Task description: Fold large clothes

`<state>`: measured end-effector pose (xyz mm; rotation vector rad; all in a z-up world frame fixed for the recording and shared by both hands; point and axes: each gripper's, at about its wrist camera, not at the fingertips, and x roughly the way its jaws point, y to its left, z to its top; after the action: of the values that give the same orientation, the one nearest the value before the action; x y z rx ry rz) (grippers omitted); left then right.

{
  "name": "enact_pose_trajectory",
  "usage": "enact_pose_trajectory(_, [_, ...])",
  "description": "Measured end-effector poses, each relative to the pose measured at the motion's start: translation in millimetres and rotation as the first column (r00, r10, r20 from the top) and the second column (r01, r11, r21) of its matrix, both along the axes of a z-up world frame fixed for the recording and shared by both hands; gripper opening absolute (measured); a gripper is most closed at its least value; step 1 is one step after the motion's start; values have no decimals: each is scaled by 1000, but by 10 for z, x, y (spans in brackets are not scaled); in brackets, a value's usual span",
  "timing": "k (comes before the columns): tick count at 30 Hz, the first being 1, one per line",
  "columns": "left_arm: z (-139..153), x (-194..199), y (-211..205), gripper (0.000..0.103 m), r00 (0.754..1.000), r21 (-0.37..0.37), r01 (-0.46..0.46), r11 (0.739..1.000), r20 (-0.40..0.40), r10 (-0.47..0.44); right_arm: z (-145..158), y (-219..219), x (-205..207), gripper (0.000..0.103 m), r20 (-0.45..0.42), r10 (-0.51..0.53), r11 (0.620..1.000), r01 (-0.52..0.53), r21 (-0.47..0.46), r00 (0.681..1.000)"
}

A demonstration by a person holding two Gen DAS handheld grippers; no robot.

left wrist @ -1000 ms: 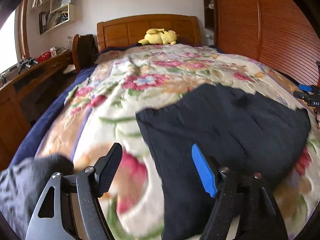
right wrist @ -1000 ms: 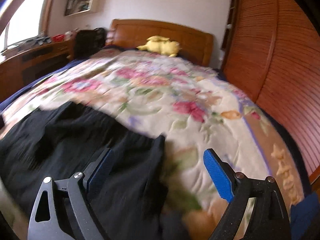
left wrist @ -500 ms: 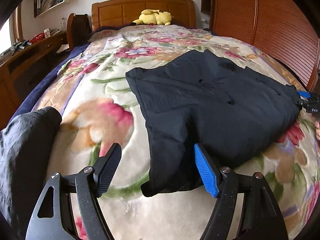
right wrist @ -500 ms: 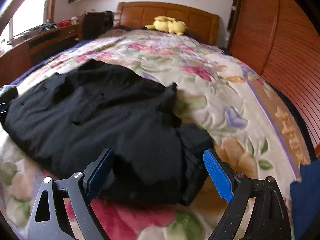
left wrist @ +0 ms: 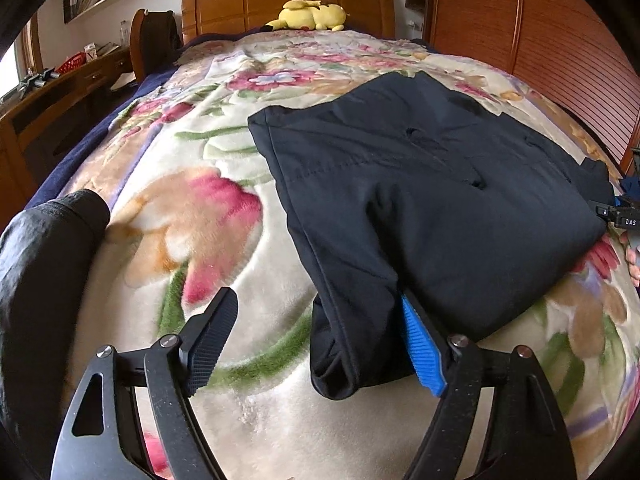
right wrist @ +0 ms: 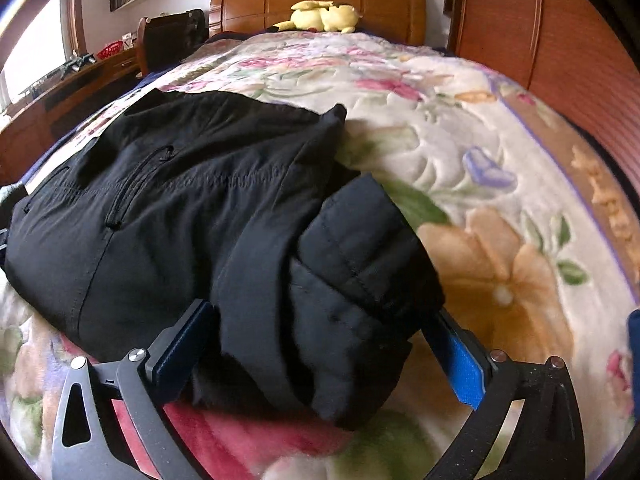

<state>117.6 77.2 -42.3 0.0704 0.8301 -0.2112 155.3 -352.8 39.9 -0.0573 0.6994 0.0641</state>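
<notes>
A black jacket (left wrist: 420,200) lies folded on the bed's floral blanket (left wrist: 192,208). My left gripper (left wrist: 316,320) hangs low over the jacket's near left corner. Its jaws are opening; a hanging fold of the jacket lies against the blue pad (left wrist: 420,344), and the black finger (left wrist: 212,332) stands free over the blanket. My right gripper (right wrist: 320,320) is at the jacket's other end (right wrist: 340,280). Its jaws are opening wide, and the bunched quilted end lies between them without being squeezed. The right gripper (left wrist: 620,216) also shows at the right edge of the left wrist view.
A yellow plush toy (left wrist: 312,16) lies by the wooden headboard (left wrist: 280,0). A wooden wardrobe (left wrist: 540,40) runs along the right, a desk (left wrist: 60,96) along the left. Dark grey cloth (left wrist: 44,264) is at the bed's near left edge. Something blue (right wrist: 634,360) sits at the right.
Both grippers have dropped toward the bed and tilted down onto the jacket. The jacket's ends now lie between the jaws. The right jaws have spread wider.
</notes>
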Motion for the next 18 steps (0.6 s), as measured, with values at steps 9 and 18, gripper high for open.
enact_pose_trajectory(9, [-10,4,-27,80,1000,10,1,1000,1,-1,-46,-60,24,91,-31,62,996,-60,71,998])
enact_pose_trajectory(18, [29,21,-156,23,994,-33,105,994,-23,-106,-52,39,-21,33,-23,184,980,-182,77,983])
